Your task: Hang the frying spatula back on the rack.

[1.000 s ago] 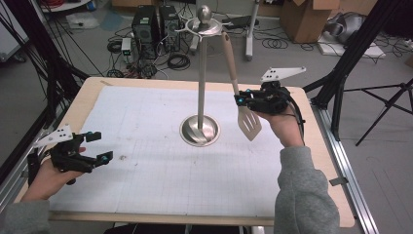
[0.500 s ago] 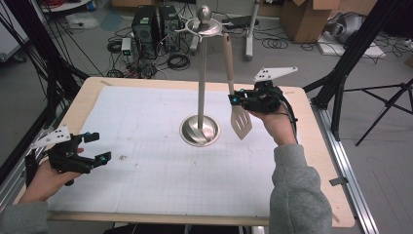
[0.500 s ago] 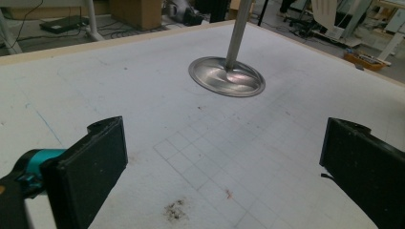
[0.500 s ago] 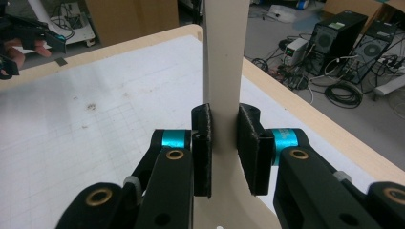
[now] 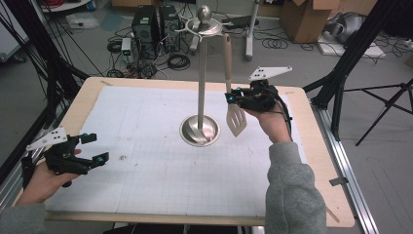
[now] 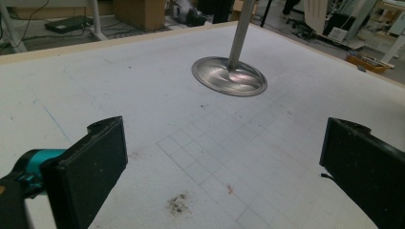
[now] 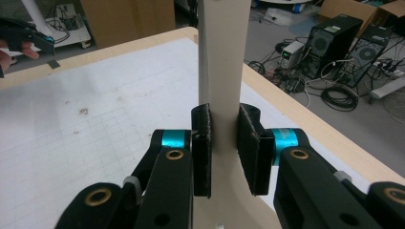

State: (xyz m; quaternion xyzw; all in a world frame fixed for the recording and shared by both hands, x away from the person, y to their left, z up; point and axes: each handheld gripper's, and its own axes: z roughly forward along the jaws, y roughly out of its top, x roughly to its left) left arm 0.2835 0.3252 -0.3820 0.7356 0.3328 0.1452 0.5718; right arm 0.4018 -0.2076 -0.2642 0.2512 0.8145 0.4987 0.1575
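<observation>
A metal utensil stand (image 5: 200, 130) rises from its round base at the table's middle to a ring of hooks (image 5: 204, 25). A spatula (image 5: 236, 118) with a wooden handle and a beige slotted head hangs beside the pole, its handle top up at the hooks. My right gripper (image 5: 233, 99) is shut on the spatula's neck; in the right gripper view the pads (image 7: 204, 143) press both sides of the spatula (image 7: 220, 57). Low at the front left, my left gripper (image 5: 96, 148) is open and holds nothing. The left gripper view has the stand's base (image 6: 229, 76) ahead.
White gridded paper (image 5: 146, 170) covers the wooden table (image 5: 87, 85), with small brown stains (image 6: 177, 204) near the left gripper. Beyond the far edge are computer towers (image 5: 153, 24), cables and cardboard boxes on the floor. A black tripod (image 5: 384, 97) stands right of the table.
The right gripper has drawn the spatula's head to the left, closer to the stand's pole, so it hangs more upright. The left gripper has stayed put.
</observation>
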